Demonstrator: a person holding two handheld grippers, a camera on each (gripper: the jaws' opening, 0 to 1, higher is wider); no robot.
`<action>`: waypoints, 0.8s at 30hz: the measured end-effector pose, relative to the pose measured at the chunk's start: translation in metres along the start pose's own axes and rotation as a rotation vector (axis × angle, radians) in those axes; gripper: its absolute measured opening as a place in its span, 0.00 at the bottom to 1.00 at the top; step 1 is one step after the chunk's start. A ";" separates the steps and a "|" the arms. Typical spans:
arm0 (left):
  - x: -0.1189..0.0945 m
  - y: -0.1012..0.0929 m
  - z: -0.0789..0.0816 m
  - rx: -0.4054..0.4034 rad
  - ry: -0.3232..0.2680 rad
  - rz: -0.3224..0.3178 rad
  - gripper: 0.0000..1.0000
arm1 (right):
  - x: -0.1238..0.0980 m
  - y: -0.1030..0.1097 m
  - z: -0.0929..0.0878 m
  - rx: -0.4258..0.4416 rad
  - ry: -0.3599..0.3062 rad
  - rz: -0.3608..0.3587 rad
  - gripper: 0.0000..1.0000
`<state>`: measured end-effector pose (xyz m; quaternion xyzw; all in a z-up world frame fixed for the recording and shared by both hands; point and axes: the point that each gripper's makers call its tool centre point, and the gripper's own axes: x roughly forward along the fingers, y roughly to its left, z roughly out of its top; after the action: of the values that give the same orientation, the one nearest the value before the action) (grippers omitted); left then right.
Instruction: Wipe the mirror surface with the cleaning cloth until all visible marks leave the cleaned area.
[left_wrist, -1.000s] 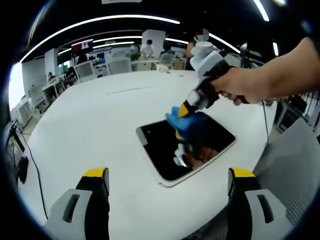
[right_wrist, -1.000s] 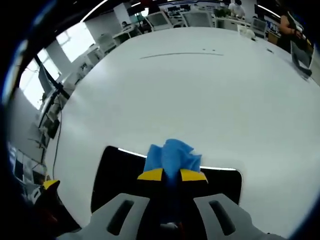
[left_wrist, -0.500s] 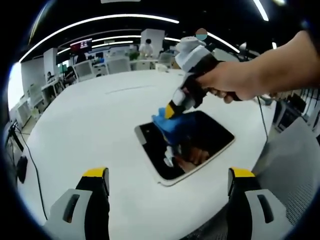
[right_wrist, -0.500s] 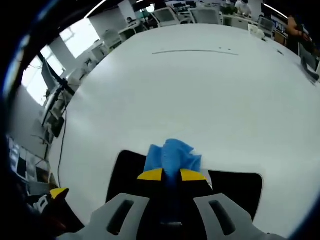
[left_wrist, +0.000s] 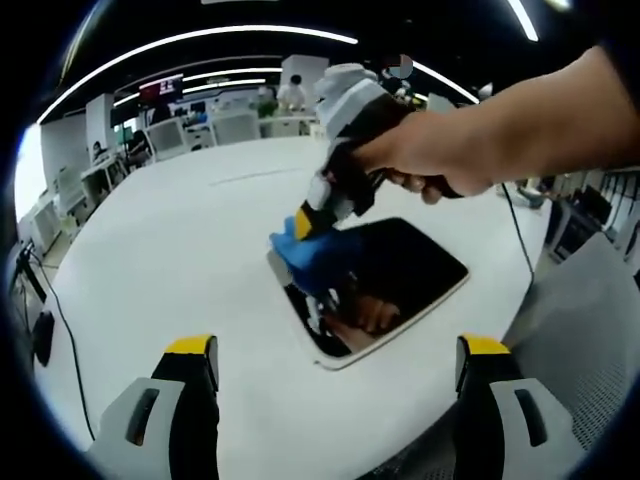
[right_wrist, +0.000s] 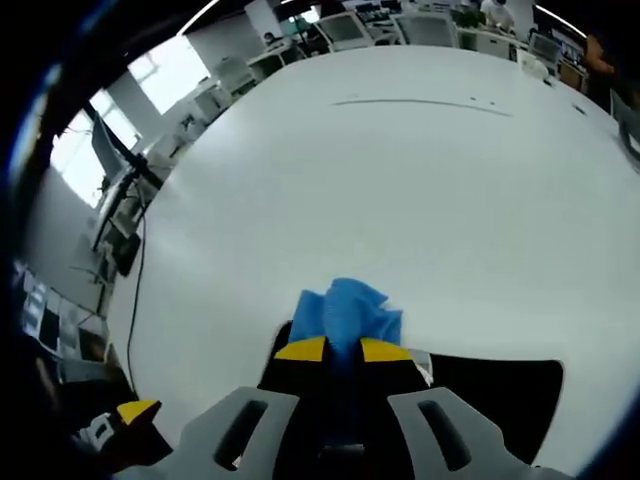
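Note:
A dark mirror (left_wrist: 400, 275) in a white frame lies flat on the round white table (left_wrist: 150, 250). A person's hand (left_wrist: 430, 150) holds my right gripper (left_wrist: 308, 222), which is shut on a blue cleaning cloth (left_wrist: 312, 258) pressed against the mirror's left corner. In the right gripper view the cloth (right_wrist: 345, 308) bunches out past the shut right gripper (right_wrist: 343, 350), and the mirror (right_wrist: 500, 390) shows dark under and to the right of it. My left gripper (left_wrist: 335, 350) hovers near the table's front edge, open, with nothing between its fingers.
Office desks, chairs and monitors (left_wrist: 230, 125) stand beyond the far side of the table. A cable (left_wrist: 60, 310) hangs by the table's left edge. A grey mesh chair (left_wrist: 590, 330) sits at the right. The left gripper's yellow tip (right_wrist: 135, 412) shows low on the left.
The right gripper has slid the blue cloth leftward across the mirror, from its middle to its left corner. The left gripper has stayed still and open.

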<state>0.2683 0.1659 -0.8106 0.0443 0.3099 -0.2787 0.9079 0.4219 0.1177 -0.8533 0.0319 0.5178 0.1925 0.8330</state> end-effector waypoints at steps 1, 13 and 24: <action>0.000 0.000 0.000 0.001 0.001 -0.001 0.99 | 0.000 0.003 0.000 -0.003 0.000 0.002 0.06; 0.000 0.002 -0.002 -0.010 0.005 0.005 0.99 | 0.004 0.017 0.002 -0.051 0.001 0.012 0.06; 0.000 0.001 -0.001 -0.016 -0.003 0.003 0.99 | -0.001 0.015 -0.004 -0.046 0.003 0.029 0.06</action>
<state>0.2687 0.1668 -0.8113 0.0374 0.3108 -0.2749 0.9091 0.4141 0.1311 -0.8504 0.0199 0.5139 0.2167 0.8298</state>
